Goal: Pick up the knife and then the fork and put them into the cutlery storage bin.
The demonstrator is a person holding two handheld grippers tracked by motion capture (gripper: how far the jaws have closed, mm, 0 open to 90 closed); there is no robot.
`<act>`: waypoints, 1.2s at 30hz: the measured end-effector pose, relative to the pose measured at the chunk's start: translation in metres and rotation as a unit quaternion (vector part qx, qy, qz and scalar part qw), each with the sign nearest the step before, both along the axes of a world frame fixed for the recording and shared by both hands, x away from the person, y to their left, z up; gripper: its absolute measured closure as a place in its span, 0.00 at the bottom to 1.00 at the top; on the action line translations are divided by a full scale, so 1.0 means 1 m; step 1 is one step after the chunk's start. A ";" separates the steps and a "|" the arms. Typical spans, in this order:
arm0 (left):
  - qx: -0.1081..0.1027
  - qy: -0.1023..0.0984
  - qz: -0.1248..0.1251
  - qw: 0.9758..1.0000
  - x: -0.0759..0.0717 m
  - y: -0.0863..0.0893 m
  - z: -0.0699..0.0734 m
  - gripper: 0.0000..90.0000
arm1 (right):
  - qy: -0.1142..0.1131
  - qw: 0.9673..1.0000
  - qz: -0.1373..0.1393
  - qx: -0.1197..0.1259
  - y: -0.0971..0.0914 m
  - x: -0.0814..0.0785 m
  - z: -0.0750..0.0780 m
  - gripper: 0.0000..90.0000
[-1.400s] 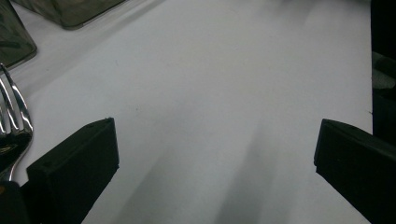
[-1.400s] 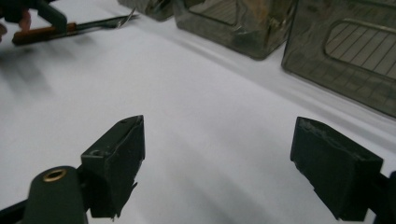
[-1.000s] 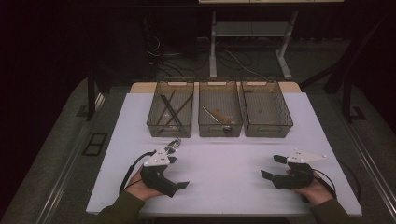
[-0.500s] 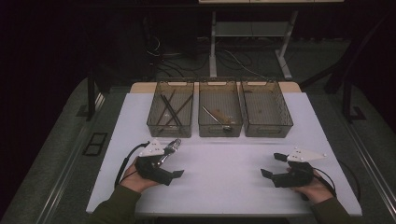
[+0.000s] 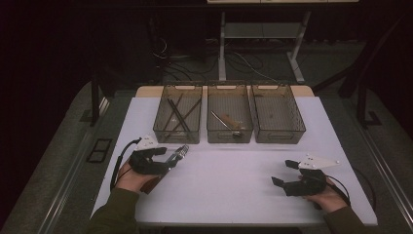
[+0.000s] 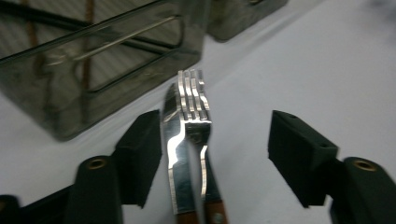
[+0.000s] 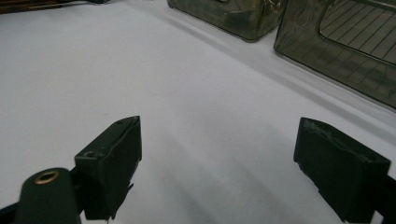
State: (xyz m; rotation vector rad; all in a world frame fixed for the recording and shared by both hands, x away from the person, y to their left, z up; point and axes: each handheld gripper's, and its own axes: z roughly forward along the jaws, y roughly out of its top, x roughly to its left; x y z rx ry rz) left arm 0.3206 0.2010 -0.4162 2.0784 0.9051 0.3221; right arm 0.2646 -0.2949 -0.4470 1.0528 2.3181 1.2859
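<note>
3 bins (image 5: 230, 114) stand beyond the left gripper (image 6: 212, 140), closing around seemingly unpinched cutlery (image 6: 189, 140).

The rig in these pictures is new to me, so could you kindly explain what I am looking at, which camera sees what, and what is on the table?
There is no robot arm: a person works at a white table with a hand-held two-jaw tool in each hand. The high view looks down from above the person's side; each of the other two cameras rides on one tool and looks along its black jaws.

At the far edge stand three clear bins: the left bin holds long dark utensils, the middle bin some cutlery, and the right bin looks nearly empty.

The left gripper has a fork and a knife with wooden handles between its jaws. The jaws have just been closing, but the far pad is not yet touching. The right gripper rests open above bare table.
</note>
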 end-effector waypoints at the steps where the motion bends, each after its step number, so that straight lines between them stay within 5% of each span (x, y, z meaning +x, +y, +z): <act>1: 0.010 0.004 0.006 1.000 0.003 0.003 -0.001 0.44 | 0.000 1.000 0.000 -0.001 0.000 0.000 0.000 0.17; 6: 0.034 0.016 0.020 0.999 0.002 0.008 -0.005 0.60 | -0.001 1.000 0.001 -0.003 0.000 0.000 0.000 0.17; 16: 0.089 0.050 0.033 0.994 -0.013 0.014 -0.016 0.70 | -0.002 1.000 0.002 -0.005 0.000 -0.001 0.000 0.17; 24: 0.104 0.056 0.042 0.992 -0.016 0.012 -0.021 0.75 | -0.004 1.000 0.003 -0.009 0.001 -0.001 0.000 0.17; 32: 0.096 0.048 0.056 0.993 -0.020 0.011 -0.024 0.76 | -0.004 1.000 0.007 -0.013 0.001 -0.001 0.000 0.17; 36: 0.110 0.045 0.056 0.991 -0.022 0.006 -0.023 0.85 | -0.005 1.000 0.009 -0.015 0.002 -0.002 0.001 0.17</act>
